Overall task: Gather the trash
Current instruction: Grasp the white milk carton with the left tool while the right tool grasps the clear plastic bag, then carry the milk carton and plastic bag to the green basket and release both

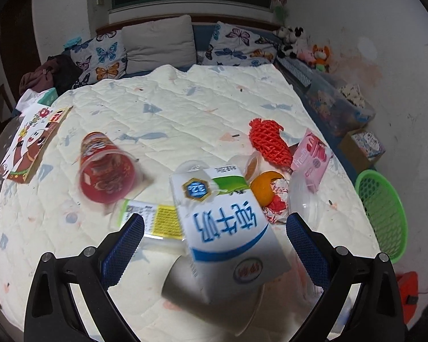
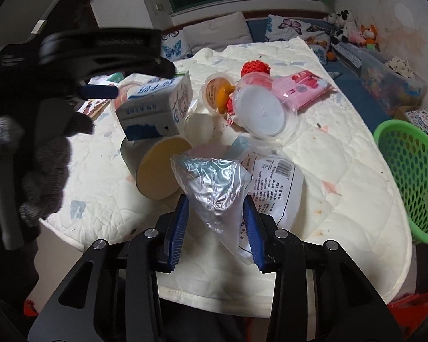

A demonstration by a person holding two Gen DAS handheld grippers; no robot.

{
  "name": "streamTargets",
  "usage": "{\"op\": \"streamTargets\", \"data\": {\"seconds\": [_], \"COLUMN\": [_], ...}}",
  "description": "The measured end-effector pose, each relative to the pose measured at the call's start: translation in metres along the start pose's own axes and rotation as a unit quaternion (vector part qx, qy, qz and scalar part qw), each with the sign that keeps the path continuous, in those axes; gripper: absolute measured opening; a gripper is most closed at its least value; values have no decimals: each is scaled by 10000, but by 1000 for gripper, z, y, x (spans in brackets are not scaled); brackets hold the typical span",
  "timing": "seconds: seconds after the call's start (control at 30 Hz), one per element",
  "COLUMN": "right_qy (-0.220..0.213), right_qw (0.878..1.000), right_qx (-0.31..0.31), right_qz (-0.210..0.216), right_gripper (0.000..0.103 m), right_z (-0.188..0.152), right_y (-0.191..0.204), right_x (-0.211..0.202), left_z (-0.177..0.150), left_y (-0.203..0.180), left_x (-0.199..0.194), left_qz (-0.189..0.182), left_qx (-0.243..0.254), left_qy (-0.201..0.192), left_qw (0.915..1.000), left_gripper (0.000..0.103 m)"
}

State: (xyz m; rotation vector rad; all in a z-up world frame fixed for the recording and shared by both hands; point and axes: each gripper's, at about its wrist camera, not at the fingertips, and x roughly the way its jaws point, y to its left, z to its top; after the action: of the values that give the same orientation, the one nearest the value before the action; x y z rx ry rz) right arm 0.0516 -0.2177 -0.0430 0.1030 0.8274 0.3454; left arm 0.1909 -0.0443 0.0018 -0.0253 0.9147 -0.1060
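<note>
— Crinkly plastic bag [image 2: 214, 188] sits right in the right tongs [image 2: 215, 228], the two blue pads drawn in narrow against its sides, at the near edge of the bed [image 2: 342, 205].

— Will it hold?

— I'd guess so. It looks thin, soft and nearly weightless, so it should crush rather than resist. It's glossy, though, and could slide; pinching the bunched lower part, where the film is gathered, seems safer than the puffed top.

— And the other hand?

— The left tongs [image 1: 214, 228] stand wide, and a milk carton [image 1: 228, 228] lies tilted between the pads, propped on a grey paper cup [image 1: 185, 279]. I can't see either pad touching it.

— Is it heavy?

— Can't tell whether it's empty. Cardboard like that is stiff across its flat faces, so I'd take it across the narrow body, not by a corner.

— What's beyond that?

— A white printed wrapper [image 2: 276, 191] just behind the bag, then a clear lid [image 2: 259, 114], a pink packet [image 2: 299, 88] and red foam netting [image 1: 268, 142]. The green basket [image 2: 413, 176] stands off the bed's right side, well apart from the bag.
</note>
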Motion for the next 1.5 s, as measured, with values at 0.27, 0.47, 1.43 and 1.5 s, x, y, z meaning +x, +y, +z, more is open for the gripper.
{"op": "streamTargets", "data": {"seconds": [0.27, 0.47, 1.43, 1.5], "right_qy": [-97, -119, -822, -800], "right_qw": [9999, 9999, 9875, 9848], "right_qx": [38, 107, 1045, 1159], "right_qz": [-31, 36, -850, -1018], "right_gripper": [38, 38, 37, 37], "right_z": [3, 2, 21, 21], "right_y": [-10, -11, -114, -132], "right_x": [-10, -16, -78, -77], "left_z": [-1, -5, 2, 7], "left_y": [-7, -3, -12, -24], "left_x": [21, 21, -67, -68], "left_qz": [94, 45, -663, -866], "left_qx": [41, -71, 58, 152], "left_qy": [299, 306, -687, -689], "left_qw": [9995, 9995, 9954, 9937], "left_gripper": [74, 69, 64, 64]}}
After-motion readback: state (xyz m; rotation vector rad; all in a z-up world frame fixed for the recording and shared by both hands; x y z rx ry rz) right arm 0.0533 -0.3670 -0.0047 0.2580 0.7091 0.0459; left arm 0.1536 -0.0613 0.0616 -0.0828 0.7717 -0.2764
